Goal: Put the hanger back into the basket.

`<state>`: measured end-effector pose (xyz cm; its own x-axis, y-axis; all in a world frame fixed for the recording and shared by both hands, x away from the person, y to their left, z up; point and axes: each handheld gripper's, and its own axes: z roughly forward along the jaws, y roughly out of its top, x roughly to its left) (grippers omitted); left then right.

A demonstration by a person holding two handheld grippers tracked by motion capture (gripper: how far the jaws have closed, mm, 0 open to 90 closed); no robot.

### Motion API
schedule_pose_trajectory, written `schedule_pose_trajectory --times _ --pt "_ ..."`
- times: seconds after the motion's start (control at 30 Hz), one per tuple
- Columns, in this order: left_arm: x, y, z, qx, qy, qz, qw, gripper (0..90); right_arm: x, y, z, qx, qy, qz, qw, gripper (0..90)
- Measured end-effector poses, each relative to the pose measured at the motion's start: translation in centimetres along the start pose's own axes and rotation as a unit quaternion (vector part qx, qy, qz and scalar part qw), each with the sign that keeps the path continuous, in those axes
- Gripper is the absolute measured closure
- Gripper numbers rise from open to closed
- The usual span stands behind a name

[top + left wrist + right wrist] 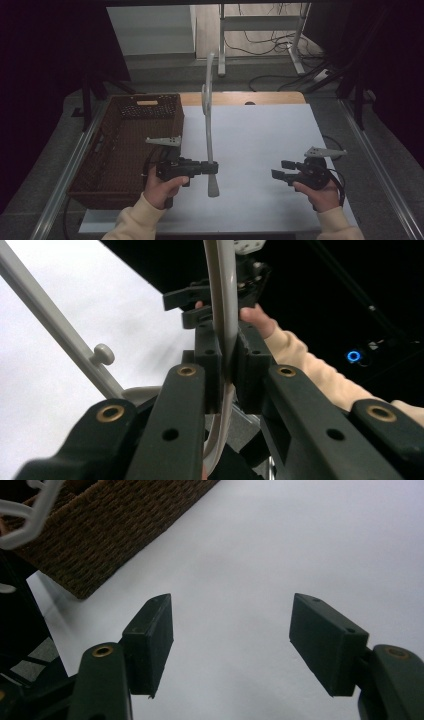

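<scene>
Holding a grey hanger [209, 125] upright in the left tool [212, 168], near the worktop's [260, 150] middle.

In the high view, the left tool grips the hanger low on its long arm, right beside the basket [125, 145]; the right tool [281, 170] is well apart, over the white worktop, with nothing in it. In the left gripper view, the pads [209, 355] press tight on the hanger's curved bar [224, 300], and the other tool is seen behind it. In the right gripper view, the right tool [232, 630] stands wide over bare worktop, the basket [100, 525] at upper left.
</scene>
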<state>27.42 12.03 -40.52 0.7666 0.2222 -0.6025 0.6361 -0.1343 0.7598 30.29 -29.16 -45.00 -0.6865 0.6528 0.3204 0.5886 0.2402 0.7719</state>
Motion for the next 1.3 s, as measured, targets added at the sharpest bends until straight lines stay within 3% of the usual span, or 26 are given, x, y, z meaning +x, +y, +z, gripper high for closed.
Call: schedule_pose_trajectory --times 0.23,0.6,0.9,1.3 --pt "-0.8 0.7 -2.9 -0.001 0.004 0.011 0.9999 82.2 0.0 0.0 0.1 0.002 -0.004 -0.001 1.0000 33.9" --pt "-1.2 1.1 -8.4 -0.014 0.035 0.024 0.9990 82.2 -0.1 0.0 0.2 0.004 -0.008 -0.001 1.0000 33.5" --pt "0.1 0.5 -13.1 -0.014 0.067 0.015 0.9975 82.1 -0.1 -0.1 0.4 0.008 -0.010 0.001 0.9999 33.3" --pt "1.8 -0.4 -15.9 0.001 0.096 0.007 0.9953 82.2 -0.2 -0.2 0.7 0.012 -0.013 0.000 0.9998 33.2"
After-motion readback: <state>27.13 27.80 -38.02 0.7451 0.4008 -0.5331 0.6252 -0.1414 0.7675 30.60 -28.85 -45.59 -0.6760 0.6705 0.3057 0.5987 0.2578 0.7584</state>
